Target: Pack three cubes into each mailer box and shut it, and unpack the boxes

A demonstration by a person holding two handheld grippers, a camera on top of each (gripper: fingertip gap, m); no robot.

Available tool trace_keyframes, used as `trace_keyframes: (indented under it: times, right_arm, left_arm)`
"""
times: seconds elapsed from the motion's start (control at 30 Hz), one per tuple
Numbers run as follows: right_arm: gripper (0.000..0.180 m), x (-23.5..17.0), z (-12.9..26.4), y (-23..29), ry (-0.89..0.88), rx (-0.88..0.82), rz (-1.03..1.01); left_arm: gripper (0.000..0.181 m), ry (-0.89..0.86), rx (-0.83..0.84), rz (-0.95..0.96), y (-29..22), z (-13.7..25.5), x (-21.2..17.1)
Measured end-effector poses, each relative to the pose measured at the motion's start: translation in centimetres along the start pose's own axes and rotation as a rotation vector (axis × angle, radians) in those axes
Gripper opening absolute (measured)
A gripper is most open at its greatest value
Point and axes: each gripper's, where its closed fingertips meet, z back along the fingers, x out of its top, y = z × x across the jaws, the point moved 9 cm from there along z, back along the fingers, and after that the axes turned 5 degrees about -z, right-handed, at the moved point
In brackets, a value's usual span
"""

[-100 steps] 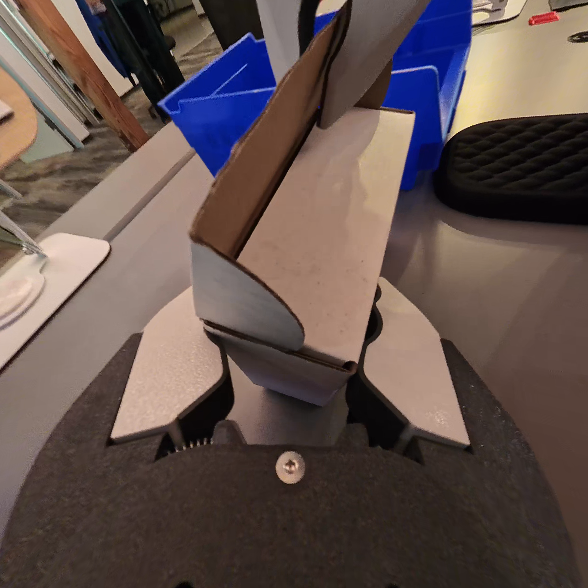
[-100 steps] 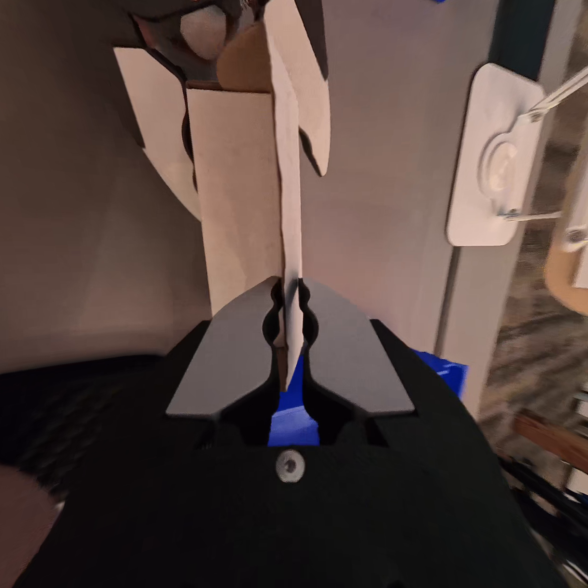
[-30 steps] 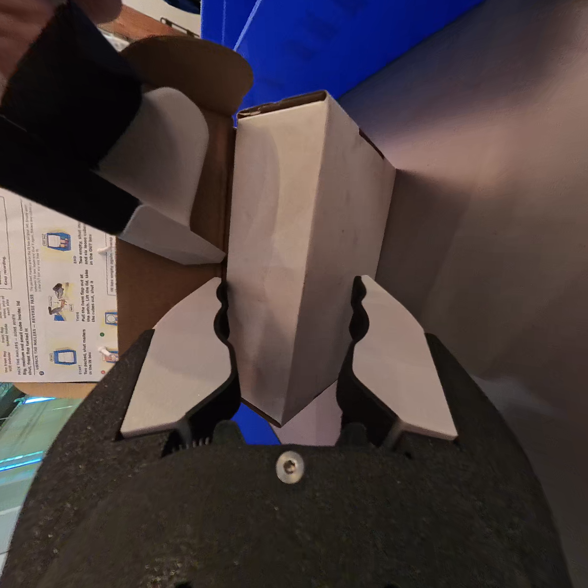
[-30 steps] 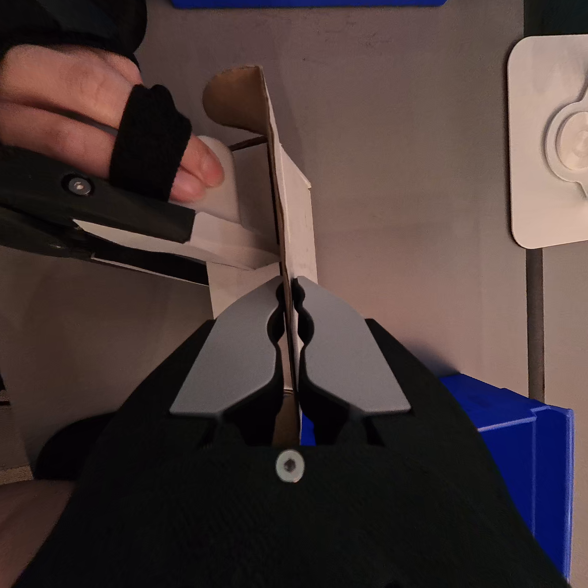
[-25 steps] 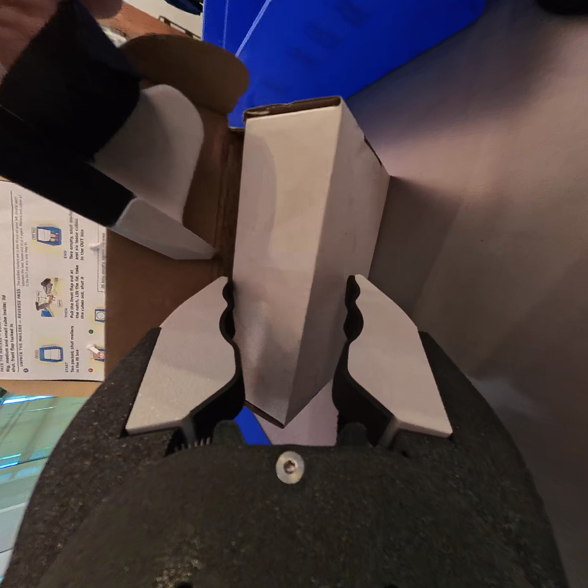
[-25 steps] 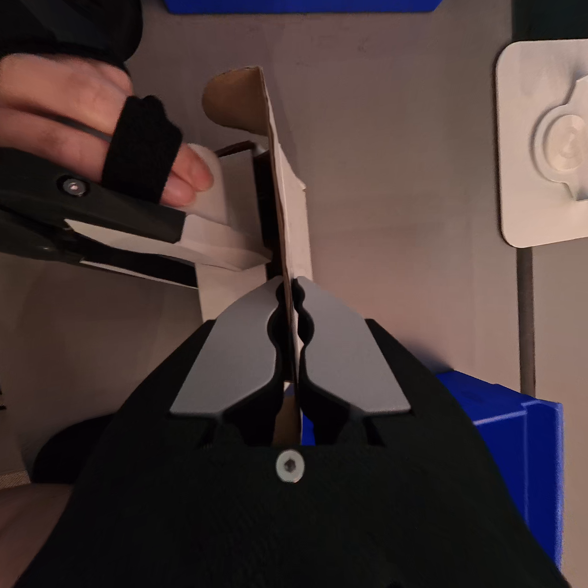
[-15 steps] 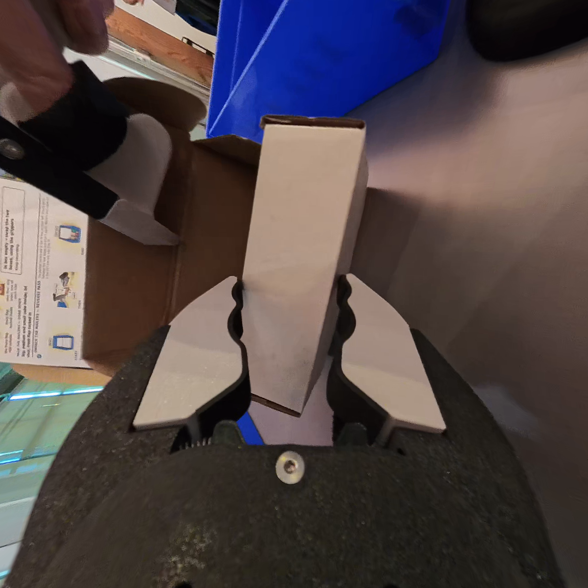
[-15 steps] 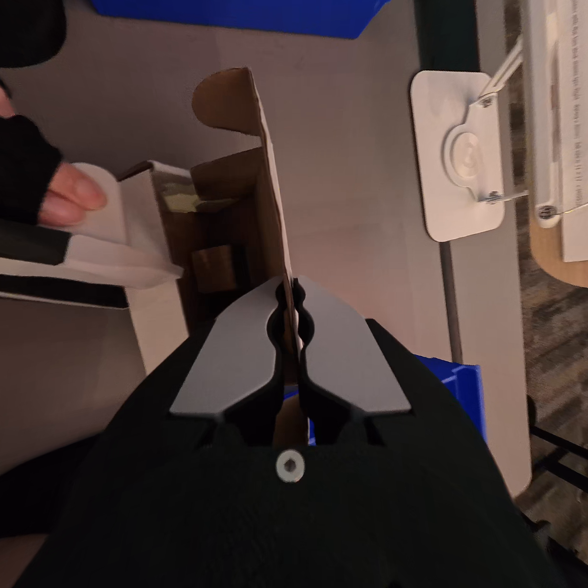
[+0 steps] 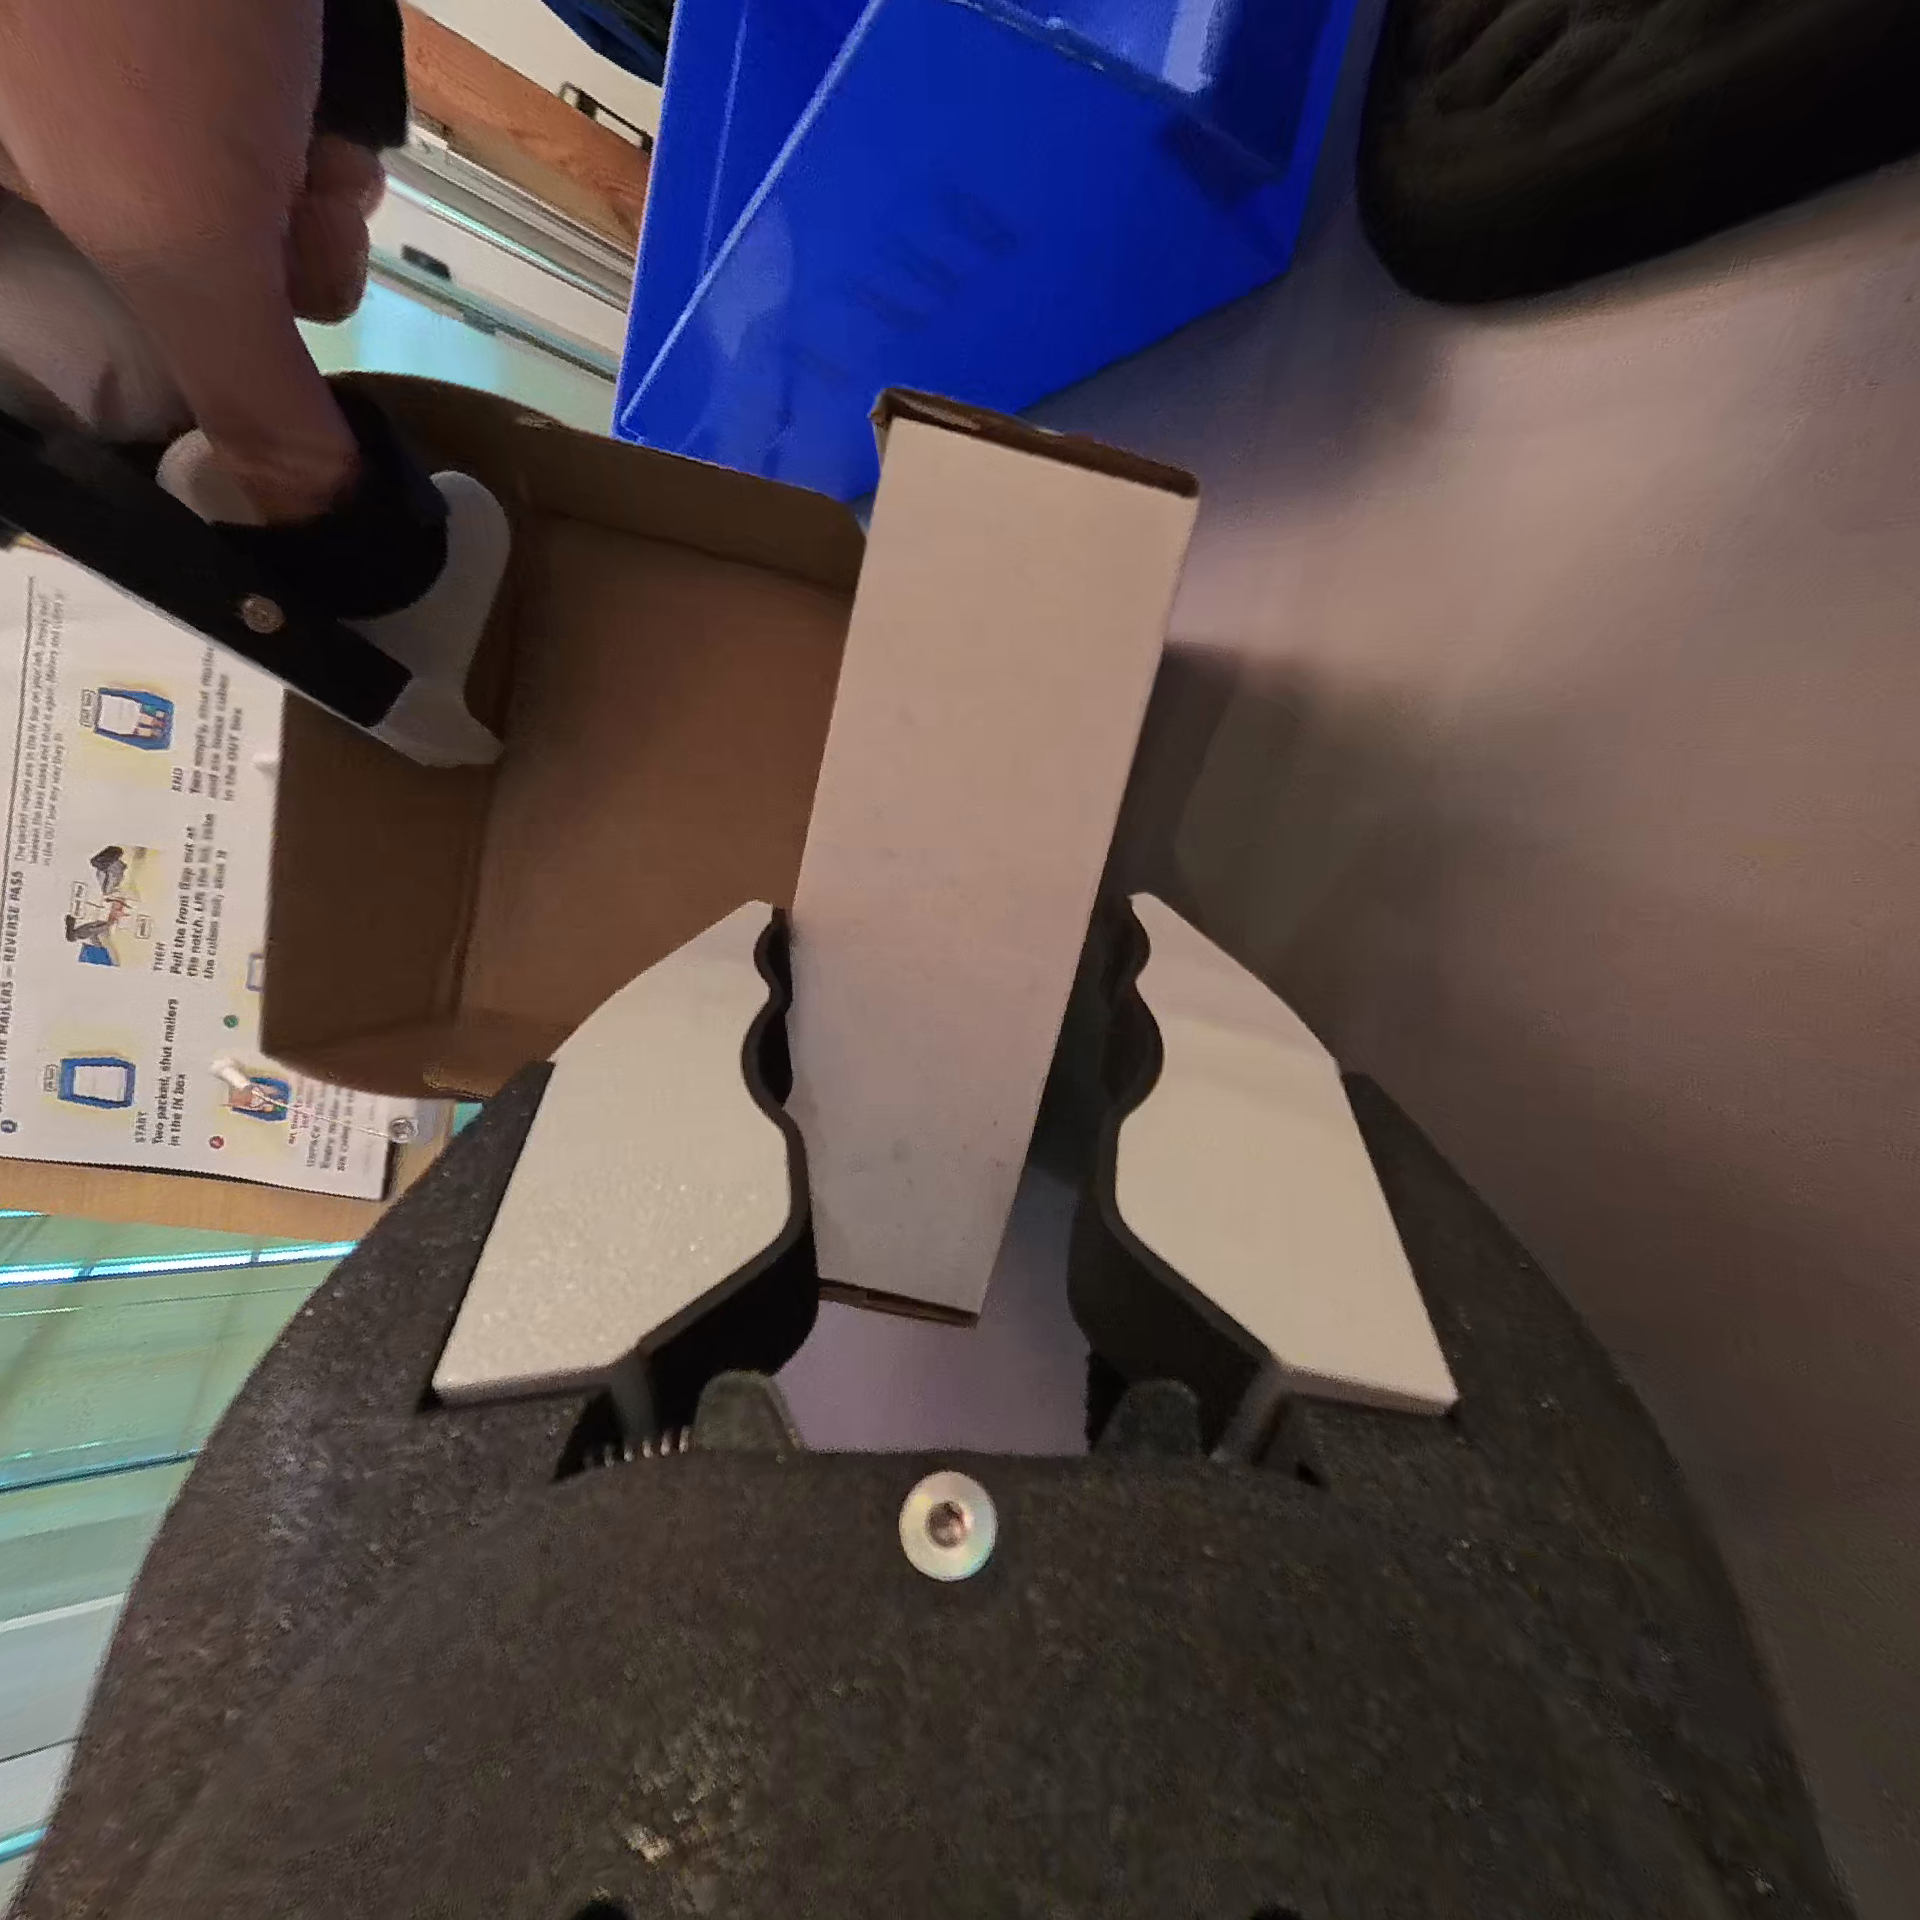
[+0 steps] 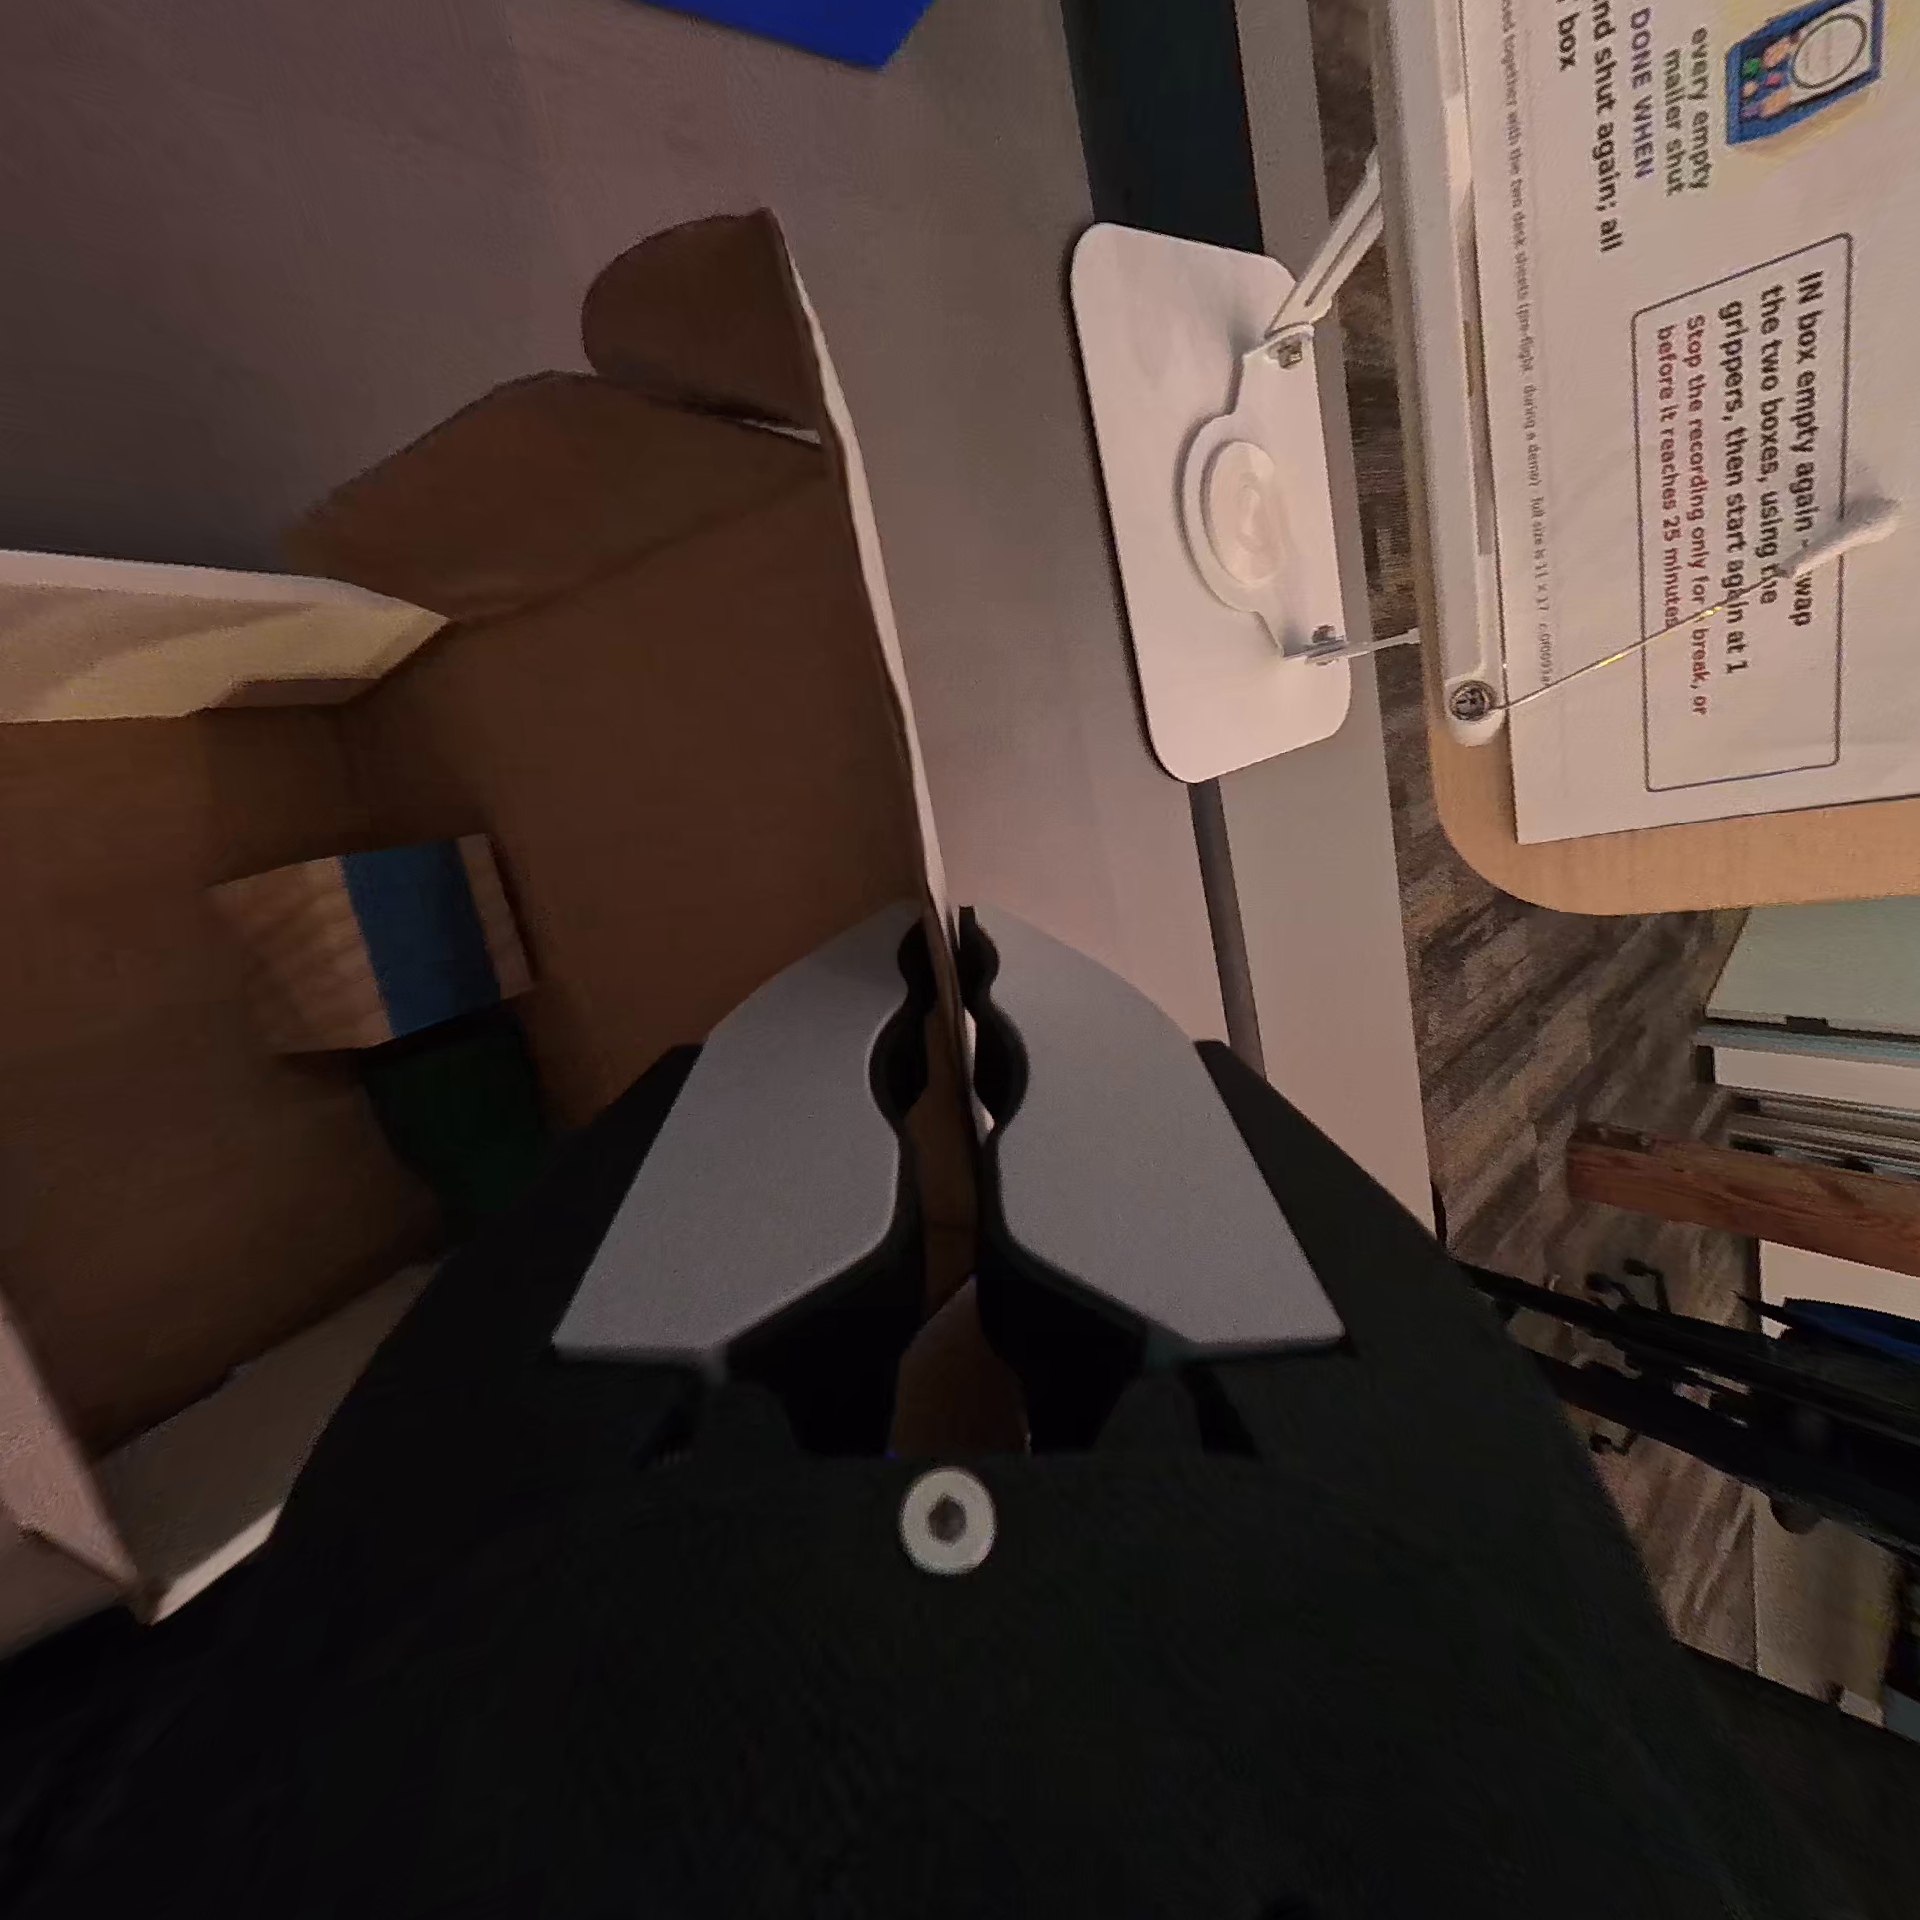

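The mailer box is white outside and brown inside. My left gripper is shut on its narrow body, held above the grey table. The lid is swung open to the left. My right gripper is shut on the lid's edge; it also shows in the left wrist view with a person's hand on it. In the right wrist view a wooden cube with a blue face lies inside the box, with something dark green just below it.
A blue bin stands just behind the box, with a black quilted pad to its right. A printed instruction sheet lies left; it also shows in the right wrist view beside a white stand base at the table edge.
The box has been turned and the lid pulled wider open by my right gripper. The inside now shows, with a cube in it. Both grips have held.
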Motion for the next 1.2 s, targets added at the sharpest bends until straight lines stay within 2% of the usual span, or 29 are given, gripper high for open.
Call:
trace_keyframes:
  times: [0.13, 0.2, 0.27, 0.4, 0.53, 0.73, 0.93, 1.2]
  right_arm:
    - [0.005, -0.4, -1.5, -0.5, 0.031, -0.031, 0.012]
    - [0.005, -0.6, -2.4, -0.5, 0.055, -0.014, 0.02]
    - [0.005, -0.8, -3.4, -0.5, 0.075, -0.001, 0.024]
    - [0.005, -0.9, -4.9, -0.3, 0.109, 0.011, 0.03]
    - [0.006, -1.0, -5.9, -0.1, 0.134, 0.014, 0.043]
    - [0.01, -1.6, -7.5, 0.1, 0.177, 0.05, 0.012]
    - [0.006, -1.3, -6.3, -0.3, 0.156, 0.04, -0.005]
    - [0.012, -1.6, -8.0, 0.1, 0.24, 0.031, 0.007]
  left_arm:
    - [0.057, 0.01, -0.042, 0.0, -0.7, 0.3, 0.0]
    - [0.052, 0.028, -0.12, 0.019, -1.4, 0.1, 0.0]
    - [0.055, 0.059, -0.167, 0.027, -2.0, -0.3, -0.2]
    - [0.056, 0.095, -0.18, -0.013, -2.6, -1.0, -0.6]
    - [0.048, 0.088, -0.206, -0.002, -2.8, -1.2, -0.7]
    - [0.045, 0.094, -0.202, -0.007, -2.8, -1.3, -0.7]
    - [0.044, 0.089, -0.211, 0.001, -2.8, -1.4, -0.8]
    - [0.044, 0.093, -0.207, -0.009, -2.8, -1.4, -0.8]
